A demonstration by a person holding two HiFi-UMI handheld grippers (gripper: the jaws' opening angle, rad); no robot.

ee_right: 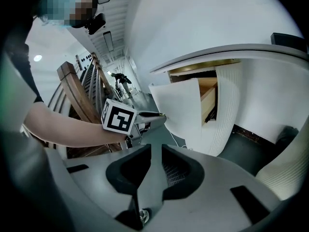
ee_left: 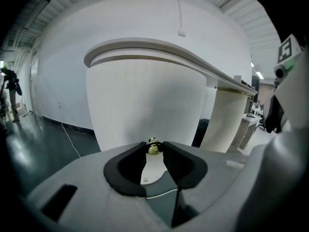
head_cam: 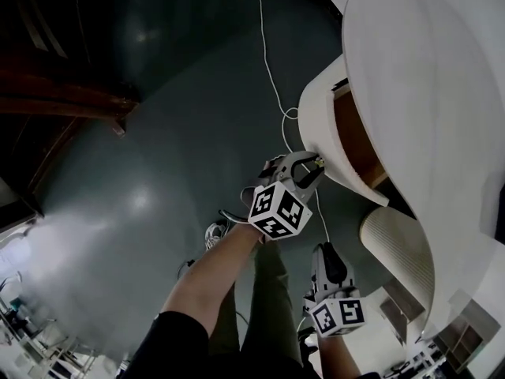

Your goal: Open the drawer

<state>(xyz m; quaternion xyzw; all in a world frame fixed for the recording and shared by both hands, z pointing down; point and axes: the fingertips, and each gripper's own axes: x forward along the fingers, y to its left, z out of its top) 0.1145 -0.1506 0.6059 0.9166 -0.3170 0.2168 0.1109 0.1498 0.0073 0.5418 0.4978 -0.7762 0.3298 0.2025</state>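
Note:
The curved white drawer front [head_cam: 318, 125] stands pulled out from the white desk [head_cam: 426, 77], with its wooden inside [head_cam: 353, 133] showing. My left gripper [head_cam: 310, 168] is shut on the small brass knob [head_cam: 319, 163] of that front. In the left gripper view the knob [ee_left: 154, 147] sits pinched between the black pads [ee_left: 174, 161], with the drawer front [ee_left: 145, 100] filling the view behind. The right gripper view shows the open drawer [ee_right: 208, 98] and the left gripper's marker cube [ee_right: 119, 116]. My right gripper [head_cam: 325, 253] hangs lower and nearer, apart from the drawer, its jaws [ee_right: 155, 161] a narrow gap apart and empty.
A white cable [head_cam: 272, 77] runs across the dark floor [head_cam: 181, 133] to the desk. A ribbed white column [head_cam: 398, 247] stands under the desk at right. Dark wooden furniture [head_cam: 63, 93] is at far left. The person's shoe [head_cam: 215, 234] is below the left arm.

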